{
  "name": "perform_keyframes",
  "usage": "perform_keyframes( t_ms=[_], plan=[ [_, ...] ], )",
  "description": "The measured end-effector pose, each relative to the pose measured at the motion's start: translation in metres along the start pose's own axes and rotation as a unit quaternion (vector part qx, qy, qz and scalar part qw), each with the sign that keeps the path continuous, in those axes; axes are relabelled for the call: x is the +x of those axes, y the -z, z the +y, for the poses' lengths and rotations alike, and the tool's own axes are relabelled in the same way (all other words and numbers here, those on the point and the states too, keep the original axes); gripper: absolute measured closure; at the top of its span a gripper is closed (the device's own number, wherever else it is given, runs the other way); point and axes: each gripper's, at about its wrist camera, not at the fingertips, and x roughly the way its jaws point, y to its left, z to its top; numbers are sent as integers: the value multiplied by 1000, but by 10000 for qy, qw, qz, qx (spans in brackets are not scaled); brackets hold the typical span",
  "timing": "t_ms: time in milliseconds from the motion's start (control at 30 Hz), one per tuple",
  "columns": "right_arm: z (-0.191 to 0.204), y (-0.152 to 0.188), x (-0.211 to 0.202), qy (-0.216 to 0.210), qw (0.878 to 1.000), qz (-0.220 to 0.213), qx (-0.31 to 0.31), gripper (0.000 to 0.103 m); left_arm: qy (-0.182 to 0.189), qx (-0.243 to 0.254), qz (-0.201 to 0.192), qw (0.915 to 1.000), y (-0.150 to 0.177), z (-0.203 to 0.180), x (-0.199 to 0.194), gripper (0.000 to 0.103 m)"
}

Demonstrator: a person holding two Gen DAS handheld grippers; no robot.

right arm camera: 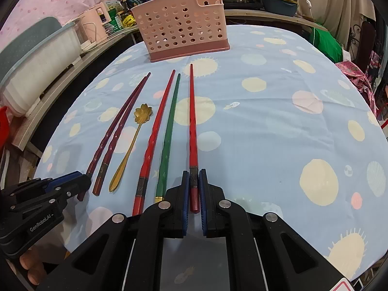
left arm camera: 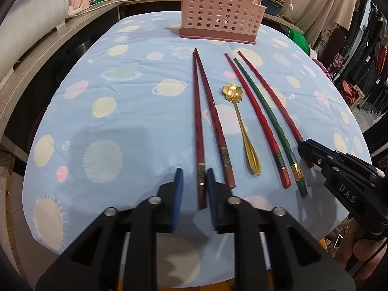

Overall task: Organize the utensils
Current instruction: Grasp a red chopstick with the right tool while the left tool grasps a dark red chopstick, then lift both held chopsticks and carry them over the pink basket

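I am reading the right gripper (right arm camera: 194,184) first: its blue pads are pressing on the thick end of the outer red chopstick (right arm camera: 192,121), so I am judging that grip made. The stick is lying flat on the cloth (right arm camera: 266,126), tip aimed at the rack (right arm camera: 184,31).

The left gripper (left arm camera: 194,181) is straddling the butt of the outer maroon chopstick (left arm camera: 197,111). In its own view I am seeing a sliver of gap on each side of the stick (the far pad (left arm camera: 210,177) is close, possibly touching); from the right wrist view the tips are hiding the contact. The jaws are narrow, but I cannot tell whether they are clamping yet.

Placement, as I am judging it: both hands are taking the handle ends, nearest the operator, so the thin tips are leading toward the rack's open top. The two outermost sticks are being taken, which is keeping the grippers well apart.

Between them, untouched: the second maroon chopstick (left arm camera: 213,111), tip touching its partner; the gold spoon (left arm camera: 238,118); the inner red chopstick (left arm camera: 257,118); the green chopstick (left arm camera: 266,118).

Hidden or unclear: the rack's interior and dividers are not showing, so I am unable to assign compartments. In the left view the right gripper is covering the outer red stick's butt. The table's near edge is cut off behind both grippers.
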Motion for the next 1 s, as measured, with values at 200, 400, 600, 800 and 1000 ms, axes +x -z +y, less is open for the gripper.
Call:
perform_keyframes(
  t_ms=[200, 400, 600, 800, 1000],
  plan=[
    [0, 2, -3, -37, 10000, 34, 23, 96, 71, 76, 22, 9999, 2, -3, -1, 96],
    [-4, 3, -13, -94, 9999, 26, 120, 96, 108, -5, 70, 9999, -1, 1, -6, 96],
    [-10, -5, -35, -152, 9994, -206, 237, 96, 184, -90, -134, 9997, -10, 4, -27, 96],
    [-15, -22, -63, -248, 9976, -549, 330, 96, 292, -182, -457, 9984, -29, 5, -55, 96],
    [-21, -45, -94, -252, 9936, -1008, 432, 96, 271, -355, -863, 9953, -51, 11, -87, 96]
  ],
)
